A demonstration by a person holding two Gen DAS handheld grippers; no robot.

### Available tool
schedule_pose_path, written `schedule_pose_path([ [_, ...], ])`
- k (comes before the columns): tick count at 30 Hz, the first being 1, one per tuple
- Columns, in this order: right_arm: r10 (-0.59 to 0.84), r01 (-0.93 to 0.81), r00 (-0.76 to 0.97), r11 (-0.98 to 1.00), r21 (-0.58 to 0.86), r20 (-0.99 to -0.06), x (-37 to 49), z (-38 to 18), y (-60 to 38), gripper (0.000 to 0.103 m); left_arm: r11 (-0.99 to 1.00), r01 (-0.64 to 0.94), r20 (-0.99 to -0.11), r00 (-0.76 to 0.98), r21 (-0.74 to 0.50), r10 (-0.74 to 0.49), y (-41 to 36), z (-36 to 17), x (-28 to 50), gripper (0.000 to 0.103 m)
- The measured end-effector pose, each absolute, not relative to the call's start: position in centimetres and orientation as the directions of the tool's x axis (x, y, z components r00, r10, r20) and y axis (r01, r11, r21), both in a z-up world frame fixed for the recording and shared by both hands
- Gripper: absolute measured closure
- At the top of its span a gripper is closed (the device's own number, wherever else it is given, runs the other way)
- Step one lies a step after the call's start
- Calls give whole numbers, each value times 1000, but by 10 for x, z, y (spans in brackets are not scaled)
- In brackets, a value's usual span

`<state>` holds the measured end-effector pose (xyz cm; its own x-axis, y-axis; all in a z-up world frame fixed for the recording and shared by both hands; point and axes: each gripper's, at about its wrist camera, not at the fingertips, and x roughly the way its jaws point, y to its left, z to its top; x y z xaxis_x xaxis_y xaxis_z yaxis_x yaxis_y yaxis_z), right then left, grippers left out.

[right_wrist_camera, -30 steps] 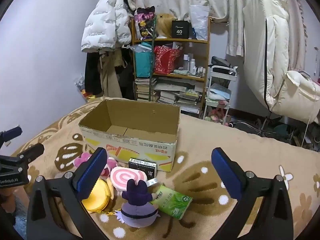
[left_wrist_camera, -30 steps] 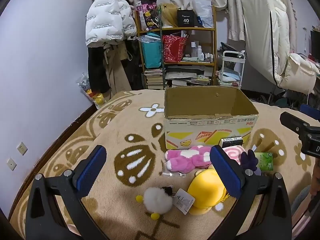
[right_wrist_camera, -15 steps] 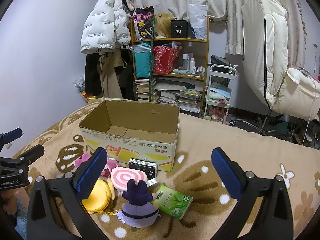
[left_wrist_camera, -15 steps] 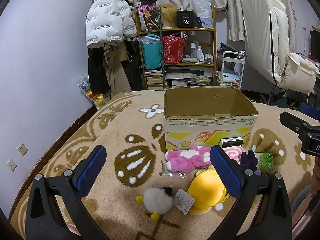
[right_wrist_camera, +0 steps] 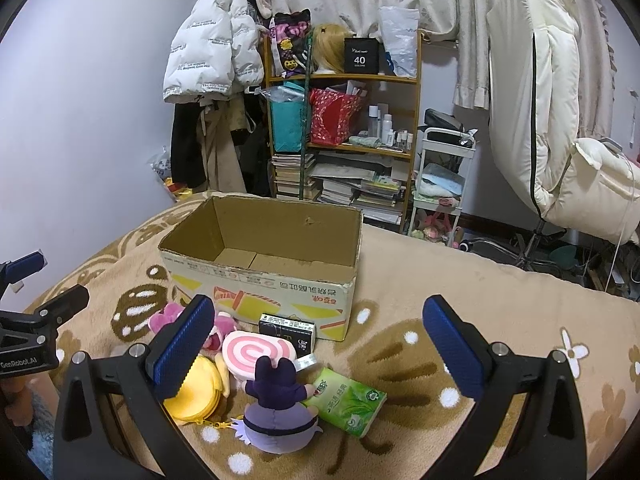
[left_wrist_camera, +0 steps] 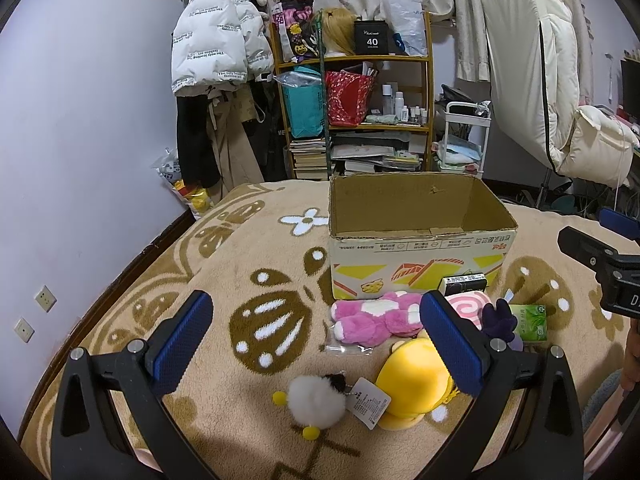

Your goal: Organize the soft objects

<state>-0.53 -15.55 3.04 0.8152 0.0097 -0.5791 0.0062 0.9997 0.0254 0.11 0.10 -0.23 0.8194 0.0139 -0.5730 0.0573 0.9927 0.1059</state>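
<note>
An open cardboard box [left_wrist_camera: 420, 232] sits on a tan blanket [left_wrist_camera: 248, 264] patterned with brown and white flowers, just right of centre in the left wrist view. Its printed front carries upside-down Chinese characters in red and yellow, orange and red graphics; the box's long side runs left to right across the frame. On the shelf [left_wrist_camera: 352, 56] at upper centre, a black box [left_wrist_camera: 372, 38] reads "40". A white puffer jacket [left_wrist_camera: 216, 48] hanging at upper left has repeated bands of small black lettering, too small to read surely.

The soft things lie in a cluster just in front of the box, lower centre-right of the frame. A pink and white plush [left_wrist_camera: 376, 318] lies on its side, long axis left to right, partly on a clear plastic bag. Below it are a round yellow plush [left_wrist_camera: 412, 384] and a white fluffy pom-pom charm [left_wrist_camera: 316, 400] with yellow knobs and a paper tag. In the right wrist view, a pink swirl lollipop cushion [right_wrist_camera: 256, 354] leans behind a dark purple plush [right_wrist_camera: 276, 404] that stands upright, its back to the camera. Beside it lies a green tissue pack [right_wrist_camera: 348, 402] with Chinese writing, angled toward lower right. A small black carton [right_wrist_camera: 286, 330] touches the box front.

The left gripper [left_wrist_camera: 316, 340] hangs above the blanket, jaws spread wide, holding nothing. The right gripper [right_wrist_camera: 316, 344] is likewise wide apart and empty. A label on the left gripper, seen at the right wrist view's left edge, reads "GenRobot.AI".
</note>
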Motion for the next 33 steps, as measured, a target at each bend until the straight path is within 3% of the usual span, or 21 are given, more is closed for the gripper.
schedule_pose_path([
  [33,10,3,811,1000,21,-585,-4,30,-154,0,993,56,-574,818,108,16,0,-3,1,1],
])
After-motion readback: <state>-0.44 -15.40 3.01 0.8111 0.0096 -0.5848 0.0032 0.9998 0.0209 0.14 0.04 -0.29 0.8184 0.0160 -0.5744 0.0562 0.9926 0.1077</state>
